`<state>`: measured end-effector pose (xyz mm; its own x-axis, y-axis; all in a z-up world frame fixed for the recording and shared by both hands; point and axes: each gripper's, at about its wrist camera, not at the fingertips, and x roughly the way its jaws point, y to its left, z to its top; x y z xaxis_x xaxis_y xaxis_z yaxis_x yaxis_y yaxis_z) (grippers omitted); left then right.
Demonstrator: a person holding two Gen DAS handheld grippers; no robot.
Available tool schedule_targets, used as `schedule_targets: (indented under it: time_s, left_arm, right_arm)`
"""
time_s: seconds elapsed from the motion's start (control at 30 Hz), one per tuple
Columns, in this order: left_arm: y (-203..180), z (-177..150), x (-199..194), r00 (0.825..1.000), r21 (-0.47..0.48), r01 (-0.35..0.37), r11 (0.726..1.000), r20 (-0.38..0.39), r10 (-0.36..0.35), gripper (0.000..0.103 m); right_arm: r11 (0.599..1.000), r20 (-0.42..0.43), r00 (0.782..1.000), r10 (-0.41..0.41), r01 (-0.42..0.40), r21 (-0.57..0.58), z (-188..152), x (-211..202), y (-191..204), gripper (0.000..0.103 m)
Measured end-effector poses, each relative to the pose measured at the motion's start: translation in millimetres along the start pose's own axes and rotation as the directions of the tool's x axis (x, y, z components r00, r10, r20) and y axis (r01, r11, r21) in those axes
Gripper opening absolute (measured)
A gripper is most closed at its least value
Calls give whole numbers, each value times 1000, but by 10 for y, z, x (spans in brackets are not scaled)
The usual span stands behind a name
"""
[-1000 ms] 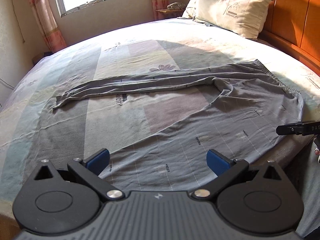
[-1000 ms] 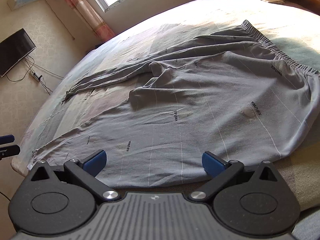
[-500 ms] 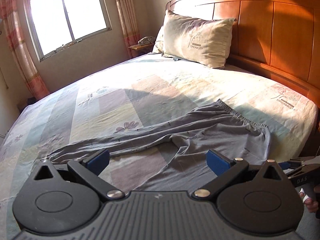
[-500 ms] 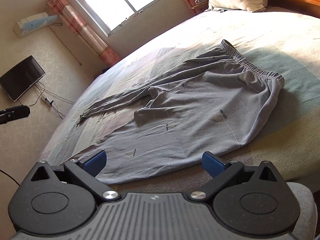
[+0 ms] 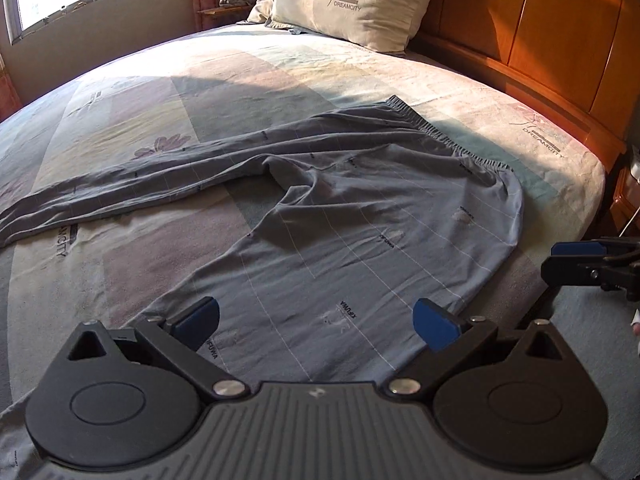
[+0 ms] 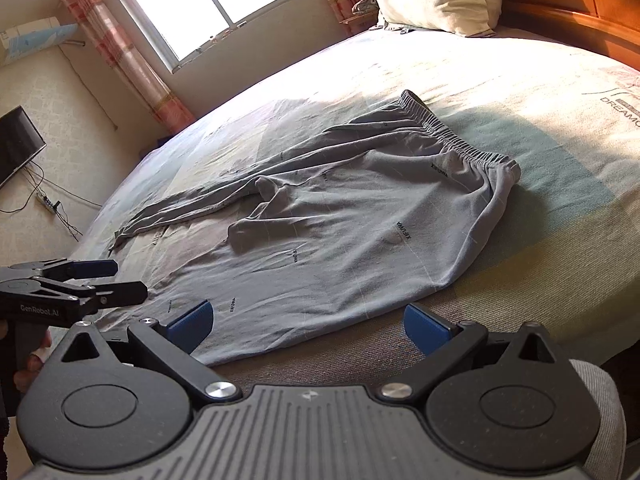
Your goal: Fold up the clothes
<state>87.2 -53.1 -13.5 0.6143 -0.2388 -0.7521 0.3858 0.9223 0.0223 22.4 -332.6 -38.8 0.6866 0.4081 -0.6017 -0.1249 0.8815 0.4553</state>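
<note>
Hovering both grippers at the bed [image 5: 360,80] edge, jaws wide, holding nothing. Grey trousers [image 5: 340,232] lie spread flat, legs splayed apart, waistband [image 6: 460,140] twd the headboard. Left gripper [image 5: 316,322] over near leg, right gripper [image 6: 308,326] nr hip. Any fold: pinch hem + waistband together, lift evenly.

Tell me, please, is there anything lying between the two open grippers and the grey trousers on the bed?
Nothing visible stands in the way. The left gripper is open just above the near leg of the grey trousers. The right gripper is open at the bed's edge, facing them, with only bare bedsheet between.
</note>
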Motion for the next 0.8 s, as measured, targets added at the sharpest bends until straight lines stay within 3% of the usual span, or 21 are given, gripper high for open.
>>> schedule_targets:
  time_s: [0.13, 0.47, 0.6, 0.7, 0.8]
  left_arm:
    - [76, -171, 331, 998, -10, 35, 999, -54, -35, 102]
    - [238, 84, 705, 989, 31, 141, 990, -49, -139, 102]
    - [257, 87, 934, 976, 45, 213, 976, -53, -211, 102]
    - [314, -3, 1148, 972, 15, 220, 975, -81, -218, 102]
    - [321, -39, 1131, 975, 28, 223, 974, -28, -222, 102]
  right_arm:
    - [999, -8, 999, -38, 38, -33, 246, 269, -36, 103]
    - [994, -31, 996, -86, 83, -70, 1006, 1139, -215, 103]
    - [995, -116, 989, -97, 97, -4, 1077, 1591, -445, 103]
    - [999, -80, 996, -37, 36, -8, 1042, 1551, -549, 103]
    - [1000, -35, 999, 11, -10, 18, 966, 1471, -629, 103]
